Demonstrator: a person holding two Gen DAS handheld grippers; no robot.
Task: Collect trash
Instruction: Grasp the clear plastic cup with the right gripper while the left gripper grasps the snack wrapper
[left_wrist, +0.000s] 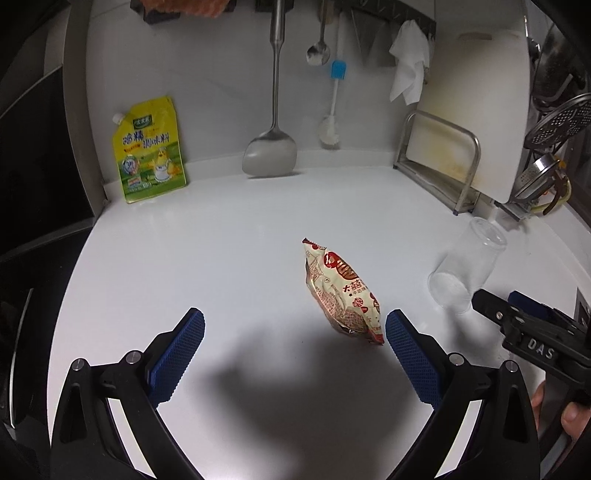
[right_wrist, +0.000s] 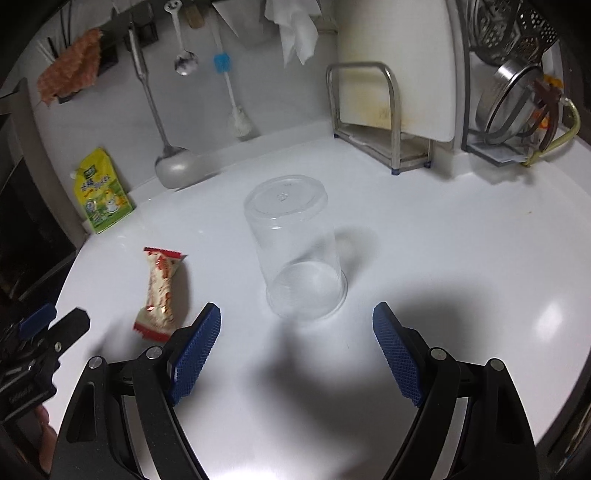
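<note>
A red and cream snack wrapper (left_wrist: 343, 291) lies on the white counter (left_wrist: 221, 240), just ahead of my left gripper (left_wrist: 295, 325), which is open and empty; the wrapper's near end lies close to the right finger. It also shows in the right wrist view (right_wrist: 160, 295). A clear plastic cup (right_wrist: 297, 247) stands upside down ahead of my right gripper (right_wrist: 297, 325), which is open and empty. The cup also shows in the left wrist view (left_wrist: 465, 266), with the right gripper (left_wrist: 517, 321) beside it.
A yellow seasoning pouch (left_wrist: 149, 151) leans on the back wall at the left. A spatula (left_wrist: 271, 147), spoon (left_wrist: 318, 51) and brush (left_wrist: 332, 122) hang there. A cutting board in a metal rack (right_wrist: 391, 122) and a dish rack with pots (right_wrist: 517, 96) stand at the right.
</note>
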